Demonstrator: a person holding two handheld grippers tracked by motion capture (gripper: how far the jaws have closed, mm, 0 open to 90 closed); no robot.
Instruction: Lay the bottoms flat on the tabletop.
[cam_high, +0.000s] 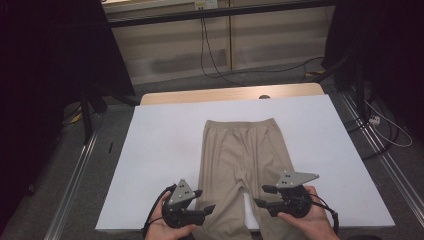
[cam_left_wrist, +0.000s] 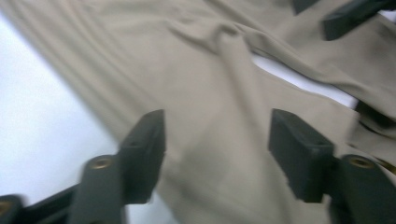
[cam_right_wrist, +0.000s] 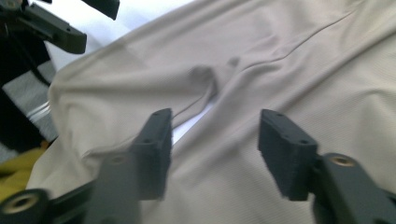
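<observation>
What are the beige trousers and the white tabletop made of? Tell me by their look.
The beige trousers look like thin, soft knit fabric with a matte finish: they lie limp, gather in small folds at the crotch, and a fine rib shows in the right gripper view. The white tabletop looks like a smooth, hard, matte board or laminate, flat with crisp edges; its exact material stays unclear.

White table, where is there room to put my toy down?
The white table is bare left of the beige trousers and right of them, and along the far edge beyond the waistband. The near edge is crowded by both grippers.
</observation>
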